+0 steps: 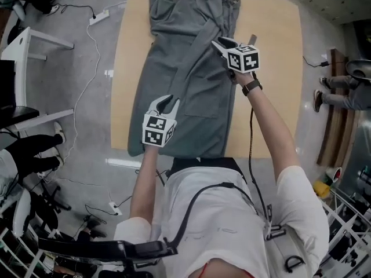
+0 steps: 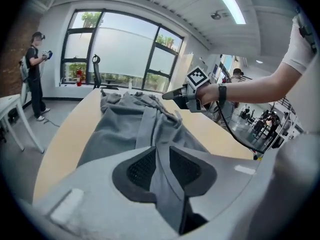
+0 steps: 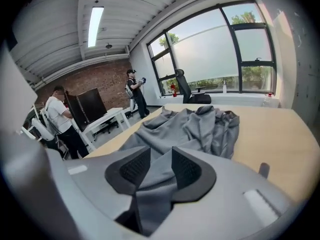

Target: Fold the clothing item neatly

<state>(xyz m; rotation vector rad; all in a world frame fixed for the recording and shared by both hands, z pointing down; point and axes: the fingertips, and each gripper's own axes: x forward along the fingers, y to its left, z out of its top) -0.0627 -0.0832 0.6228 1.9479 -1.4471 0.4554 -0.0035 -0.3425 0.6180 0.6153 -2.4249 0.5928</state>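
Garment (image 1: pixel 191 80): grey, lies lengthwise down the middle of the desk (image 1: pixel 278 68). Mostly flat, far end bunched up on the right. Can't tell what kind of item it is. Its top edge is cut by the frame in head view. The near hem reaches the near desk edge and is partly covered by the left marker cube (image 1: pixel 158 130) and the wearer's torso (image 1: pixel 220 213). A long grey strip (image 1: pixel 196 59) (sleeve or belt, unclear) lies diagonally across the garment, running roughly from the right tongs down to the left tongs.

Left tongs (image 1: pixel 165 104): over near-left part of garment, angled down and fwd. Jaws partly apart, narrow gap. In left gripper view the strip runs straight into the gap. Pads look clear of it, but contact at the tips is hard to confirm. The hand is hidden behind the cube in head view.

Right tongs (image 1: pixel 220 43): over far-right part, at upper end of strip. Jaws also partly apart. Grey cloth fills the gap in right gripper view and looks to be lying on the desk, not pinched.

Bkgd: person in black (image 2: pixel 34 69) by the window (image 2: pixel 120 49), too small for detail. Person in white shirt (image 3: pixel 60 115) at left of right gripper view. Legs (image 1: pixel 342 91) at right of head view, rest cut off.
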